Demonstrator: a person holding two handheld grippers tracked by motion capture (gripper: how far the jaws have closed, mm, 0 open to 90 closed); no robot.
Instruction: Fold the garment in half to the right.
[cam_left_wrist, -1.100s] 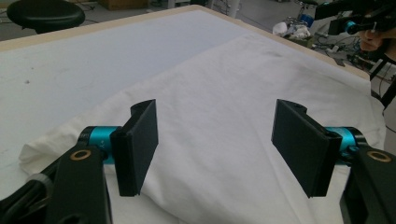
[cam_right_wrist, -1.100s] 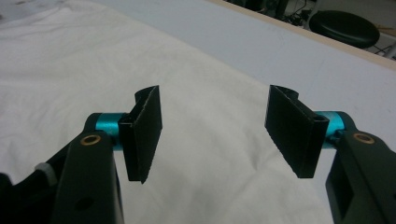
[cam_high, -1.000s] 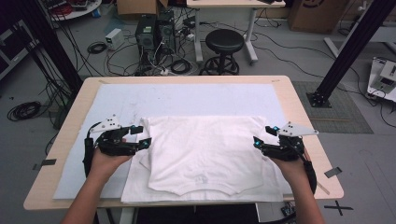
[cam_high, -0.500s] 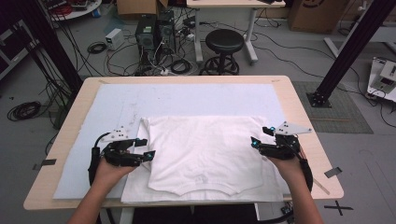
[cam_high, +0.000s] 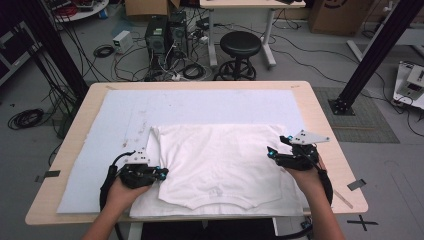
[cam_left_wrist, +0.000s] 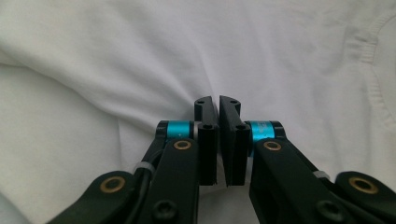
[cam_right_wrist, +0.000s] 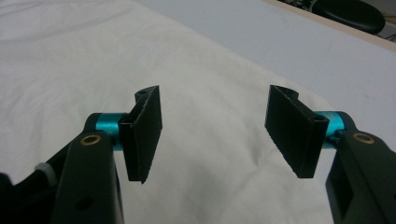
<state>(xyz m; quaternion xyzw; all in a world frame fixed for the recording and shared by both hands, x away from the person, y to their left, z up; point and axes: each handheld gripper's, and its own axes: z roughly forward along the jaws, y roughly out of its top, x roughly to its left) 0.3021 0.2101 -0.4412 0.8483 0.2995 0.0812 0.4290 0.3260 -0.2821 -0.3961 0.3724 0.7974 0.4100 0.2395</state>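
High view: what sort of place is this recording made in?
Likely a lab or workshop. Computer towers and loose cables sit on the bare floor, black frame struts flank the table, and a white T-shirt lies spread on it.

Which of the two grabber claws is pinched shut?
The left gripper, at the shirt's left edge: its jaws have just been closing and now nearly touch, on the cloth. The right gripper has its jaws wide apart.

Tabletop (cam_high: 330, 150): light wood, covered by a pale blue mat (cam_high: 200, 107). Beyond its far edge: black round stool (cam_high: 240, 46), two dark computer towers (cam_high: 167, 31) left of the stool, tangled floor cables (cam_high: 192, 70), cardboard box (cam_high: 330, 15) far right.
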